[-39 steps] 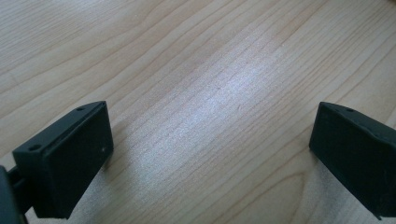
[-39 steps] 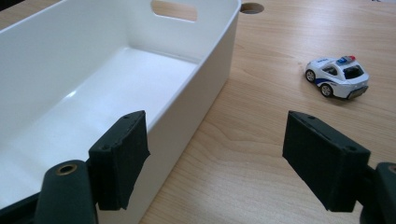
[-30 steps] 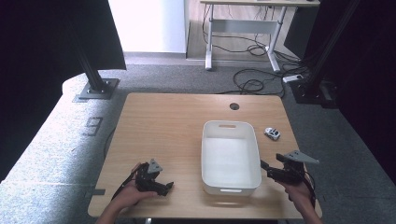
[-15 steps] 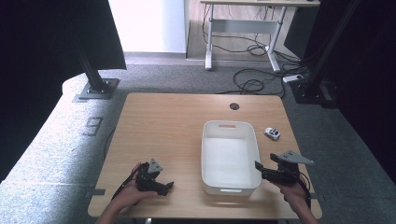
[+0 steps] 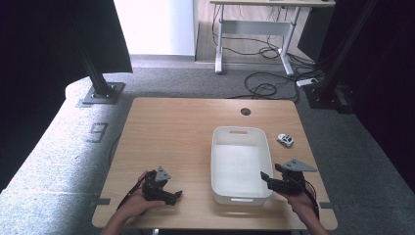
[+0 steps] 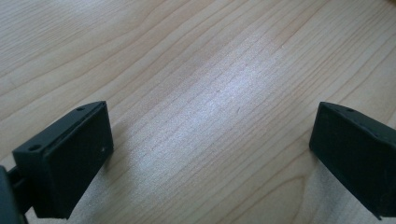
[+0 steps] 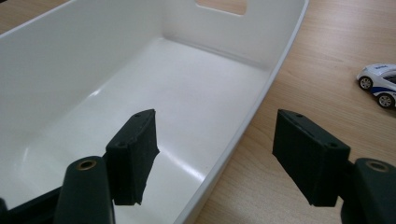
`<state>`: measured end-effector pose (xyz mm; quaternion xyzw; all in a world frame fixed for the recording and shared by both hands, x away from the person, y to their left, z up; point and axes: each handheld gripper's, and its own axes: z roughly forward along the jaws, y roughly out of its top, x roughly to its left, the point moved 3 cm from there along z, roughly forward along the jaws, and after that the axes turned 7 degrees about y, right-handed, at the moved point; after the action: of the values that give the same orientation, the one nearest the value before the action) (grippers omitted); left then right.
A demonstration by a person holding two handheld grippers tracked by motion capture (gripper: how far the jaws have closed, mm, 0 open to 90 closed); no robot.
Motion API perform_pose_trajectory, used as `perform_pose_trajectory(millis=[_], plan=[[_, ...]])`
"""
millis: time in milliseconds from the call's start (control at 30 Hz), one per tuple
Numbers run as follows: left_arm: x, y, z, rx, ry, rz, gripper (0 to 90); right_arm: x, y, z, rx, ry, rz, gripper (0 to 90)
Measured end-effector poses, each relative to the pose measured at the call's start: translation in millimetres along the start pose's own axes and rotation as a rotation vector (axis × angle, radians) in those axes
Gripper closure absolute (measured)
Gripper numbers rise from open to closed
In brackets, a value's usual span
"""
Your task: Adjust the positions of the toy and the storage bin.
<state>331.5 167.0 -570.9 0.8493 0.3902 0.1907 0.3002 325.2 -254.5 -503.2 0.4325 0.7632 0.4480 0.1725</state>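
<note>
Straddling the tub's [image 7: 261, 93] right wall, the right gripper [image 7: 215, 149] is closing without contact yet; next, clamping the rim.

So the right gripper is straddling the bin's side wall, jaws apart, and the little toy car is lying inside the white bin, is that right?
Not quite. The toy car sits on the wooden table outside the white bin, as the right gripper view and the high view show. The rest holds: the right gripper straddles the bin's side wall, jaws apart, having just been closing.
</note>
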Motion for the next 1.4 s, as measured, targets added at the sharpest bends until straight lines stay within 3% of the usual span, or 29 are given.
perform_pose_trajectory(millis=[533, 767, 1000, 1233, 1400], plan=[[0.0, 0.0, 0.0, 0.000, 0.000, 0.000, 0.0, -2.0, -4.2, 6.9, 0.032, 0.010, 0.020, 43.7], [0.0, 0.0, 0.0, 0.000, 0.000, 0.000, 0.0, -2.3, -6.1, 10.9, 0.057, -0.017, 0.030, 49.4], [0.0, 0.1, 0.1, 0.000, -0.001, 0.001, 0.0, -2.3, -6.0, 12.5, 0.066, -0.045, 0.063, 61.7], [0.0, 0.1, 0.1, 0.000, -0.001, 0.001, 0.0, 0.7, -4.8, 14.3, 0.051, -0.107, 0.099, 69.3], [0.0, 0.2, 0.2, 0.000, -0.001, 0.001, 0.0, 1.7, -5.2, 14.5, 0.032, -0.121, 0.130, 70.7]])
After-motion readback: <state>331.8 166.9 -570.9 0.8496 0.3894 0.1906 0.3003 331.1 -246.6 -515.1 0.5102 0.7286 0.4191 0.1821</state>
